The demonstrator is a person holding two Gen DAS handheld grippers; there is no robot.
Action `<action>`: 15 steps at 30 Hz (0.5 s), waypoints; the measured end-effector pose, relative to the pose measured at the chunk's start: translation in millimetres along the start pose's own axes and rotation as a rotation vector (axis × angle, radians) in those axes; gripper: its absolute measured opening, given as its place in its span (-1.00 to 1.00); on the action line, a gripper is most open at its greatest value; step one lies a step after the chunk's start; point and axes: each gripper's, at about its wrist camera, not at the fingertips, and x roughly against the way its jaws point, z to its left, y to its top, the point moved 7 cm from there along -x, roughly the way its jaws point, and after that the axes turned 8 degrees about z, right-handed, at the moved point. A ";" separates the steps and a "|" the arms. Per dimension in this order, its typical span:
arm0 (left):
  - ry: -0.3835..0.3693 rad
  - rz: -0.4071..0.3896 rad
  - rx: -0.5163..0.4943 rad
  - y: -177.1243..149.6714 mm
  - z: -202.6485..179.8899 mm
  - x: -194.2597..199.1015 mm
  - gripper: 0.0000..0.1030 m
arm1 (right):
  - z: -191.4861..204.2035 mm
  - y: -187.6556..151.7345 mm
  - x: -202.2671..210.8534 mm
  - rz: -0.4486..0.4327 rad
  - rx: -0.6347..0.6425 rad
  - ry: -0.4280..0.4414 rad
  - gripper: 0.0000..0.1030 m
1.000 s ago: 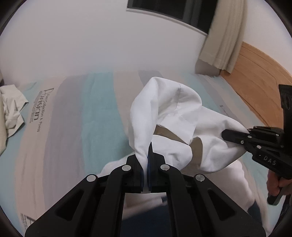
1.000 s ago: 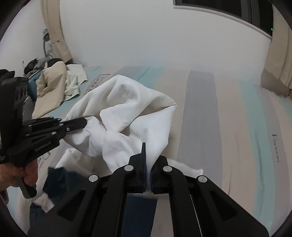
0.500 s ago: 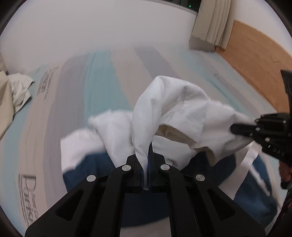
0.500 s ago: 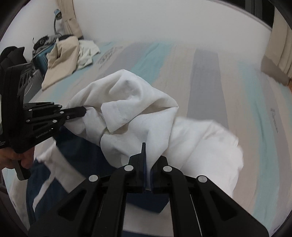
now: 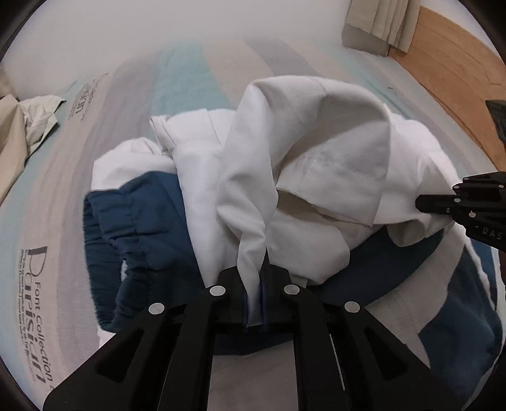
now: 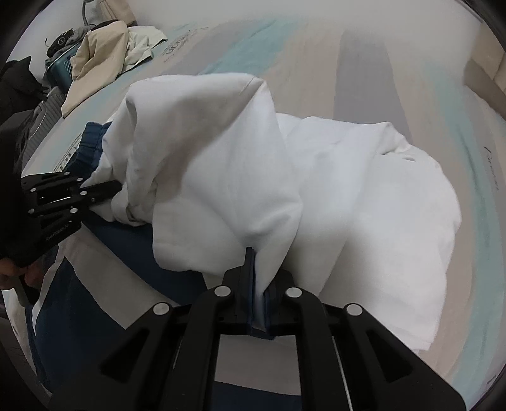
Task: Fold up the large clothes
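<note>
A large white and navy garment (image 5: 303, 164) hangs bunched between my two grippers above the striped bed. My left gripper (image 5: 257, 284) is shut on a white fold of it. My right gripper (image 6: 257, 284) is shut on another white fold (image 6: 221, 177). The navy part with an elastic hem (image 5: 126, 227) droops onto the bed at the left. The right gripper also shows at the right edge of the left wrist view (image 5: 423, 202), and the left gripper at the left of the right wrist view (image 6: 114, 189). Both pinch white cloth.
The striped bedsheet (image 5: 189, 79) with printed lettering spreads all round. Beige and white clothes (image 6: 104, 47) are piled at the far left, beside a dark case (image 6: 60, 69). A wooden headboard (image 5: 449, 63) and a curtain (image 5: 379, 22) stand at the right.
Both grippers have tilted down and come lower toward the bed with the garment. More of the navy part and the white body now lie spread on the sheet.
</note>
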 end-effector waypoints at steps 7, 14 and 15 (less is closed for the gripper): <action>-0.047 -0.010 0.016 16.3 4.6 27.8 0.32 | -0.4 11.6 28.1 -0.022 0.058 0.056 -0.08; -0.141 0.023 0.004 47.2 10.3 36.1 0.78 | 2.6 45.2 39.7 -0.041 0.152 0.091 0.29; -0.148 0.025 -0.001 52.4 11.8 34.7 0.80 | 2.2 49.9 38.4 -0.040 0.154 0.098 0.38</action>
